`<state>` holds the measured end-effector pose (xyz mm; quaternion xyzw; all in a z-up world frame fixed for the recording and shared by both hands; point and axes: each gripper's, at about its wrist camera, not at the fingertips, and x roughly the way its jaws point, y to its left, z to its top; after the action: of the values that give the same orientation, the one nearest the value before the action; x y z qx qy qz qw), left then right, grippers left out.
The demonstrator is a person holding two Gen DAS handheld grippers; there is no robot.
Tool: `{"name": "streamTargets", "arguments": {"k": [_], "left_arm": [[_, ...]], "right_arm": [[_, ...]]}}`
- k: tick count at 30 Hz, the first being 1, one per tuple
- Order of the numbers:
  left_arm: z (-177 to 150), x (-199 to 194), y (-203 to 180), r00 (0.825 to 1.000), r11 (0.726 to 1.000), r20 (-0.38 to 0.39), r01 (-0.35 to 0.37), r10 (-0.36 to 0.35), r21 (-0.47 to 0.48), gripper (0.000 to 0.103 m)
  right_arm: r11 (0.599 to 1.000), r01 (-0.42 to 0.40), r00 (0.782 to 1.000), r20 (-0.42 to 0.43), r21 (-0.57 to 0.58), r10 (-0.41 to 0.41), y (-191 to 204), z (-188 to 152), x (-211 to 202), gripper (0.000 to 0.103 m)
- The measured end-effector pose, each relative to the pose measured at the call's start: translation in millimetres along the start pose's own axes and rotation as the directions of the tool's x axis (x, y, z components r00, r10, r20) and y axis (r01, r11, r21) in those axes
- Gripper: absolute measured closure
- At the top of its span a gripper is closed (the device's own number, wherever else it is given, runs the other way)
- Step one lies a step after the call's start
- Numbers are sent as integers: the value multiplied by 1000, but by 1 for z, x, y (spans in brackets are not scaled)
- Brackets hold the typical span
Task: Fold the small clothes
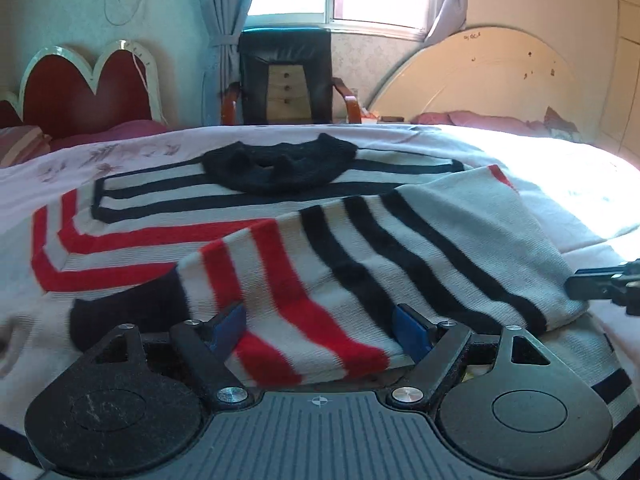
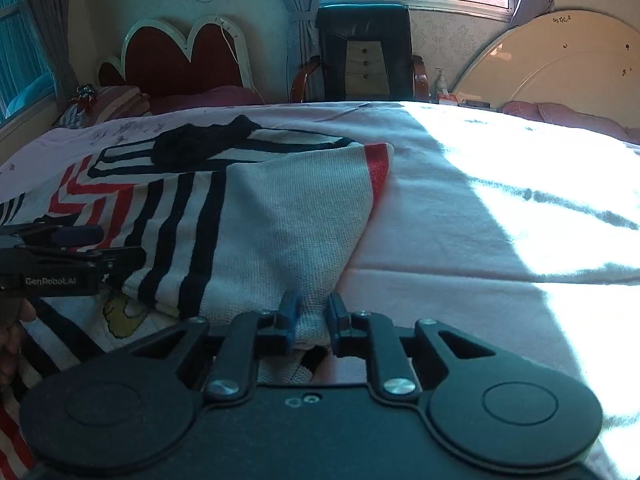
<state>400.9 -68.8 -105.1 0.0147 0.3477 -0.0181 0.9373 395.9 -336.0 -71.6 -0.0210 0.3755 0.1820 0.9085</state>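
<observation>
Sweater, striped white, red and dark, is lying spread on the bed, with one side panel folded over its body. I am viewing a dark collar at the far end, towards the chair and window. My left claw is standing wide open; the folded panel's red-striped edge is passing between its blue pads, which are not pressing on it. My right claw is standing narrowly parted, with a fold of white knit lying between its fingers; I cannot tell whether the pads are gripping it. Sunlight is falling across the bare right half of the bed.
</observation>
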Motion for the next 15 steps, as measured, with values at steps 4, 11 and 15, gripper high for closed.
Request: {"name": "streamTargets", "arguments": {"k": [4, 11, 15], "left_arm": [[-10, -24, 44, 995, 994, 29, -97, 99, -50, 23], [-27, -17, 135, 995, 931, 37, 104, -97, -349, 28], [-20, -3, 159, 924, 772, 147, 376, -353, -512, 51]], "right_arm": [[999, 5, 1000, 18, 40, -6, 2, 3, -12, 83], [996, 27, 999, 26, 90, -30, 8, -3, -15, 83], [990, 51, 997, 43, 132, -57, 13, -3, -16, 83]]}}
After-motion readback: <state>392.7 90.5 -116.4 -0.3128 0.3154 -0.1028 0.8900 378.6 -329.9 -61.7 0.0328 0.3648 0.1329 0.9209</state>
